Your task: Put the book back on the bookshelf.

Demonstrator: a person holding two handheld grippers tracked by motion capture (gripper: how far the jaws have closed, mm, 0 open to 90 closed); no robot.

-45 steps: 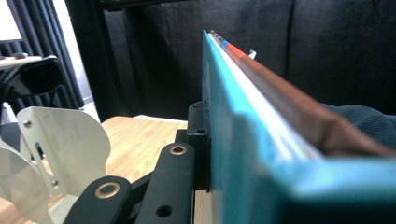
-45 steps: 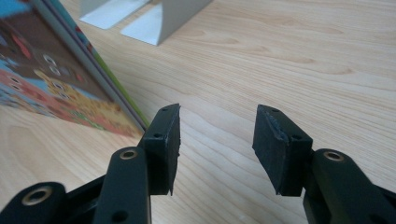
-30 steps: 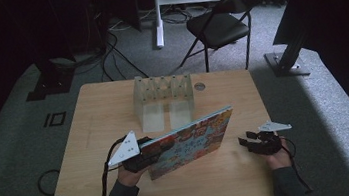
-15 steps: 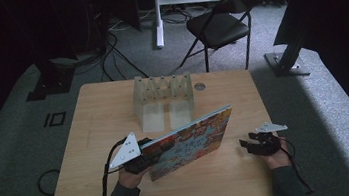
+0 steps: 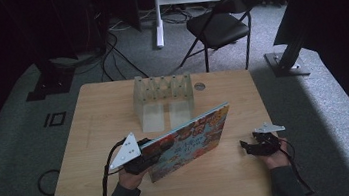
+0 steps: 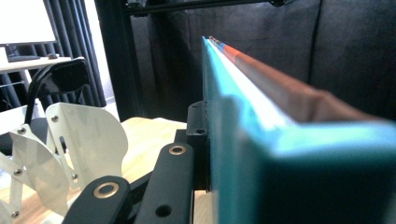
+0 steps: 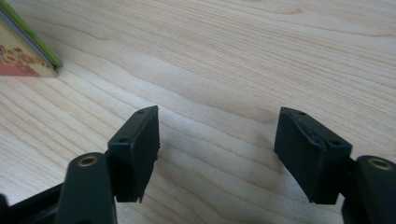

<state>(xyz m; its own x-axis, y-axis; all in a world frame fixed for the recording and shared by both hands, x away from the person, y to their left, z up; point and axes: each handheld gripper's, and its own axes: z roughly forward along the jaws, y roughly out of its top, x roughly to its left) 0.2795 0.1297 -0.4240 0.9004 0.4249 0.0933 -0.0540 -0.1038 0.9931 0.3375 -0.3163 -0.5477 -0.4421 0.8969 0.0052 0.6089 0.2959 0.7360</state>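
- Left gripper (image 5: pixel 145 158), fingers: pinched tight on the near left corner of the picture book (image 5: pixel 188 141); in the left gripper view one black finger (image 6: pixel 198 140) presses flat against the book's teal cover (image 6: pixel 243 154).
- Right gripper (image 5: pixel 247 146), fingers: spread wide, having just been opening; nothing between them; in the right gripper view both pads (image 7: pixel 140 149) hang over bare wood.
- Left hand (image 5: pixel 131 178): comes in over the near edge of the table (image 5: pixel 98 188), left of middle; the gripper points toward the right edge.
- Right hand (image 5: pixel 275 156): comes in at the near right corner; the gripper is tipped down toward the wood, pointing left at the book but well apart from it.
- Picture book, one: stands tilted on its long edge at the middle of the table, slanting from near left to far right; colourful cover faces the near edge.
- White rack (image 5: pixel 163 99), one: at the far edge, middle, just behind the book.
- Small round disc (image 5: pixel 200 87), one: on the table beside the rack, toward the far right corner.
- Folding chair (image 5: pixel 221 24), one: on the floor beyond the far edge.
- Grippers: two. Hands: two.
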